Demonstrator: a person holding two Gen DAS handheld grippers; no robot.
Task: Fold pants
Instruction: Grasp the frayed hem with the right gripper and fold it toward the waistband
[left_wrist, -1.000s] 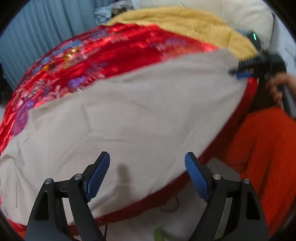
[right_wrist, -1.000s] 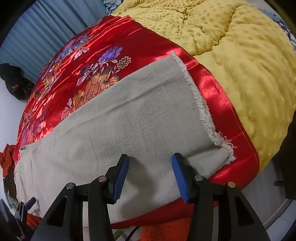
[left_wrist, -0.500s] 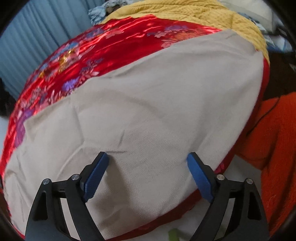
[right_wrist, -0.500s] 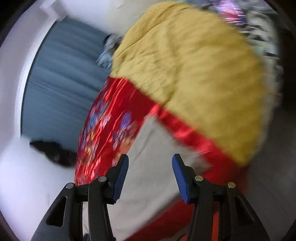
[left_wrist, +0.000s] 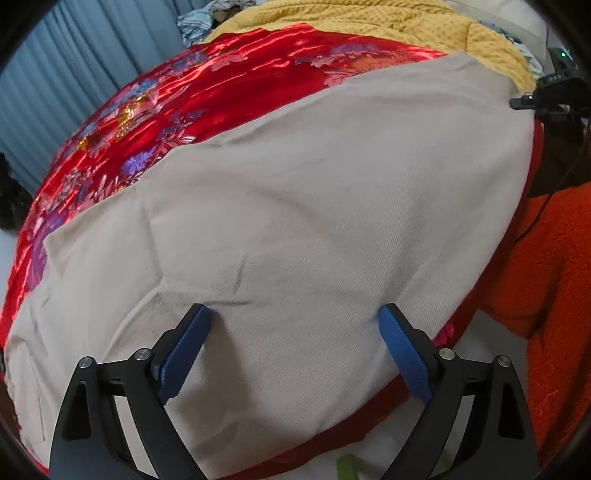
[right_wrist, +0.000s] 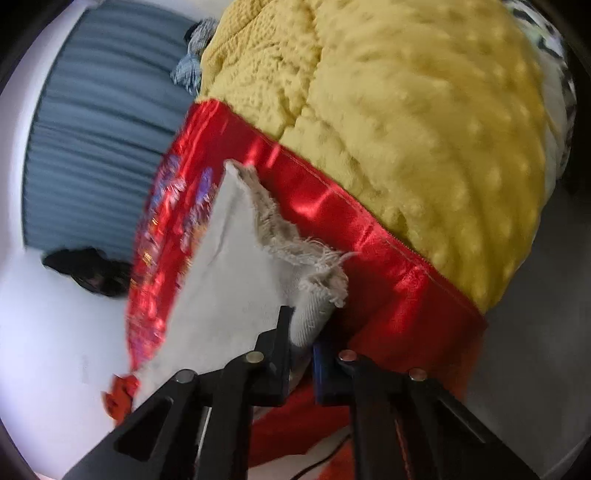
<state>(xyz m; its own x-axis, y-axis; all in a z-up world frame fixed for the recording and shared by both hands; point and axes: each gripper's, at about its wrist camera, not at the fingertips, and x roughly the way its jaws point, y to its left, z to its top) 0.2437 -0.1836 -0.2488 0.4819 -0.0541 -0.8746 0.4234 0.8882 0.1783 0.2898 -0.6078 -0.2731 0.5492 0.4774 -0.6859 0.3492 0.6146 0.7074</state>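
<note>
The left wrist camera sits low at the near edge of the bed (left_wrist: 236, 92) and looks across the pants (left_wrist: 314, 221) from close up. The right wrist camera is tipped sideways, very close to the frayed hem (right_wrist: 295, 251) at the bed's edge. Both views share the pants, the red cover, the yellow blanket (right_wrist: 424, 129) and the blue curtain (left_wrist: 74, 74).

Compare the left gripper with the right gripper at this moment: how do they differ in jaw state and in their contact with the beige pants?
The left gripper has its jaws spread wide over the flat beige pants, gripping nothing; the right gripper is shut on the pants' frayed hem corner. The left faces the broad middle of the cloth; the right sits at its end, near the red satin cover. Both have black arms with blue pads.
</note>
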